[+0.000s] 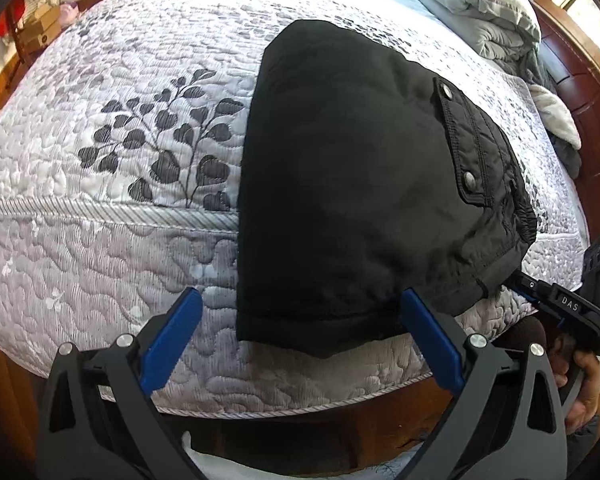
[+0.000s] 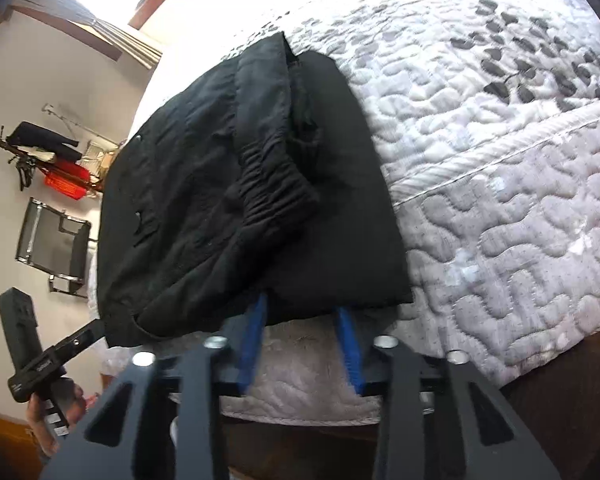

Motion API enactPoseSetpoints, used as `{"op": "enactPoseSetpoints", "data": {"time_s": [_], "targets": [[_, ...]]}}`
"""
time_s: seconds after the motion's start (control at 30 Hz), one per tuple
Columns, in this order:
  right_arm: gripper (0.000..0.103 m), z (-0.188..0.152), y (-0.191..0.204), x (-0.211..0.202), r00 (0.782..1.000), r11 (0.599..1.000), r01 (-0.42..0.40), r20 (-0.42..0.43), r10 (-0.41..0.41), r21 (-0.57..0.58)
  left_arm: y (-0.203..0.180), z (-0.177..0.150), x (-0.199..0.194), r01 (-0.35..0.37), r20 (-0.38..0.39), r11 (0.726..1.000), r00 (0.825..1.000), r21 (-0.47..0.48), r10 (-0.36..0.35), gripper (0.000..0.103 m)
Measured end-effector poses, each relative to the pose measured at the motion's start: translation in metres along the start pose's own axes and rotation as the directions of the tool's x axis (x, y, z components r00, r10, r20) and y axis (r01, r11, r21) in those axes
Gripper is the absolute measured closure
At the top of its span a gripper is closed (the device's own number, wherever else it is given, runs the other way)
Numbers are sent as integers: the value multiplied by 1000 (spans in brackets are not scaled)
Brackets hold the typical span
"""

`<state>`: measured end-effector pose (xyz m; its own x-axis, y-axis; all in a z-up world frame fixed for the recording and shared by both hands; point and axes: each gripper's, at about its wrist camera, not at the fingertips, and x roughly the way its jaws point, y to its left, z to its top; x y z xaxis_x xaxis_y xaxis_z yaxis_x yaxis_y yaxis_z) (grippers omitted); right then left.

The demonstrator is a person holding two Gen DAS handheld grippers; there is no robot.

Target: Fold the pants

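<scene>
Black pants (image 1: 360, 184) lie folded in a thick stack on the quilted bed, hanging a little over its near edge; a flap pocket with two snaps faces up. My left gripper (image 1: 300, 300) is open, its blue fingers (image 1: 172, 332) straddling the near hem without holding it. The right gripper shows at the far right of the left wrist view (image 1: 520, 280), at the pants' corner. In the right wrist view the pants (image 2: 260, 184) fill the middle and my right gripper (image 2: 304, 308) has its blue fingertips tucked under the lower edge, jaws part open; whether they pinch cloth is hidden.
The bed has a grey-white quilt with a leaf print (image 1: 140, 152) and a wooden frame. A crumpled grey duvet (image 1: 484, 4) and a towel lie at the head. A folding chair (image 2: 52, 240) and a clothes rack (image 2: 52, 160) stand by the wall.
</scene>
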<state>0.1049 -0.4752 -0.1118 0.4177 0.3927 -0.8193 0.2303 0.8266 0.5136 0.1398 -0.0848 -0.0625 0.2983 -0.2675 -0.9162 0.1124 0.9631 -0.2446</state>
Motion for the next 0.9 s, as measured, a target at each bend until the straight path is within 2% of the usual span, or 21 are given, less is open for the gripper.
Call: {"op": "enactPoseSetpoints", "data": {"time_s": [0.1,0.17,0.27,0.43,0.6,0.63,0.9], "targets": [[89,1,-4,-4,1000,1000,2,2,-2,-1,-7,0,2,-10,5,1000,1000,12,10,4],[91,1,-2,-5,999,999,33,3,-33,-33,-10,0,6,-6,-2,1000,1000,17,6,4],[92,0,0,-2,998,997,60,-4,-61,-39,-11,-1,10,-4,-9,1000,1000,18,4,4],[92,-3,6,-2,999,997,50,-2,-50,-55,-11,4,10,3,-9,1000,1000,23,-3,4],[71,-4,8,-20,1000,996,15,-22,-17,-87,0,8,1,1,4,1000,1000,25,-1,4],[70,-5,7,-24,1000,996,13,-17,-15,-92,3,9,-2,6,7,1000,1000,20,-6,4],[37,25,-1,-59,994,994,-76,67,81,-78,28,46,-4,109,8,994,994,-30,-109,4]]}}
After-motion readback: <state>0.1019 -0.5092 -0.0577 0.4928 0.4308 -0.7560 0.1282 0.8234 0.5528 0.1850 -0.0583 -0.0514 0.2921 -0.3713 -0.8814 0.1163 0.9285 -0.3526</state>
